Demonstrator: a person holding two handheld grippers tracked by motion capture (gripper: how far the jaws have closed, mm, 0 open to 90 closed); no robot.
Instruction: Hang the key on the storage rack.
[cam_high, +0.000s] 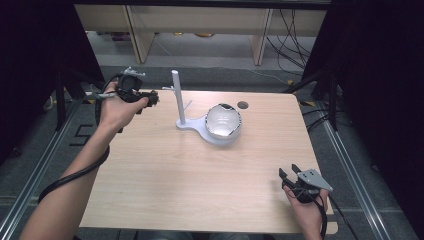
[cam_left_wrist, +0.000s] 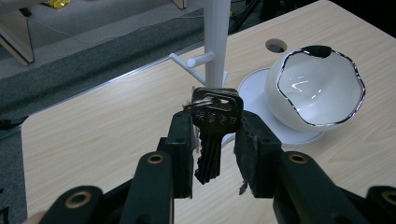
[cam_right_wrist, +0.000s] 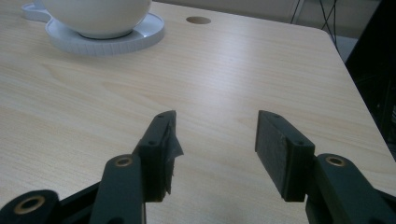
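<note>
A: While the left tongs (cam_left_wrist: 212, 140) grip the bunch of keys (cam_left_wrist: 214, 130) by its sides, just short of the white hook stand (cam_left_wrist: 217, 42), what might fail?

B: Judging roughly: the key ring missing the peg (cam_left_wrist: 198, 60), the keys slipping onto the tabletop (cam_left_wrist: 93, 121). Right tongs (cam_right_wrist: 215, 140) gape empty, near the tabletop's corner.

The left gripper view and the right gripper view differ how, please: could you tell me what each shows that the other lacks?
The left gripper view alone gives the bunch of keys clamped in the left hand-held gripper, hanging before the white pegged post, and the bowl's open inside.

The right gripper view alone gives the right hand-held gripper, open over bare wood.

Both share the white bowl on its round base, the table and its cable hole.
</note>
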